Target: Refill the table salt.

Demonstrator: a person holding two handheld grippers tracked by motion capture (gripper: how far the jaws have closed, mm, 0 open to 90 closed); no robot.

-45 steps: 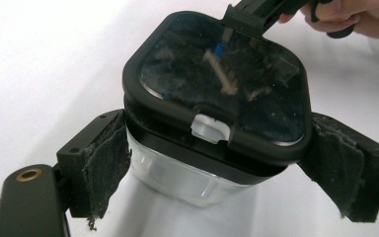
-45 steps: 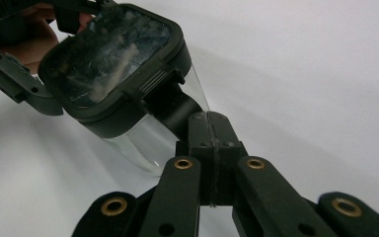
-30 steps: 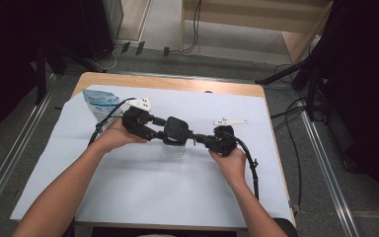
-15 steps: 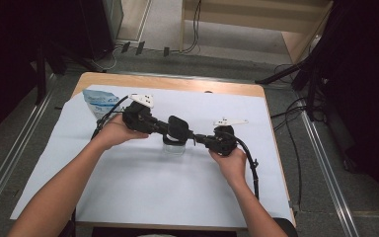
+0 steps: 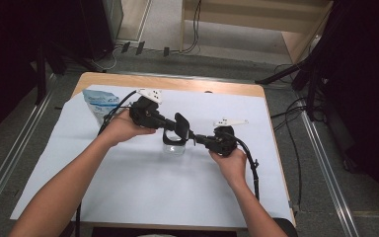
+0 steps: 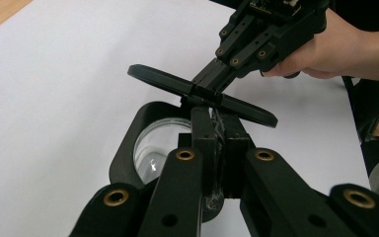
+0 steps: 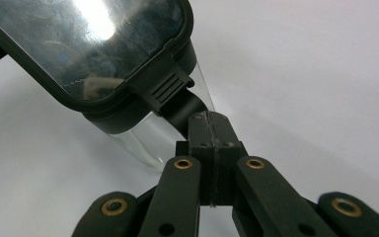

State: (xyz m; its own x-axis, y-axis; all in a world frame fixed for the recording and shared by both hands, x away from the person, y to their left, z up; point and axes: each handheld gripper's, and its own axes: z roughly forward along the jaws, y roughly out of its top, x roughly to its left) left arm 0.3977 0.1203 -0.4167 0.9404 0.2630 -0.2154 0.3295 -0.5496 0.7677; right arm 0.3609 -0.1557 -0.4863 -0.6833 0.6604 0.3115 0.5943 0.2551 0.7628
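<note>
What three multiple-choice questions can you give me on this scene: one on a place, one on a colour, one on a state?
1. Where does the blue and white pouch lie on the table?
A. far left corner
B. near right corner
C. centre

2. What colour is the lid?
A. red
B. black
C. white

3. What state is the right gripper in?
A. open above the table
B. shut on the pouch
C. shut on the lid

Answers:
1 A: the high view shows it at the far left corner.
2 B: it is black in both gripper views.
3 C: its fingers clamp the lid's tab over the clear jar.
</note>
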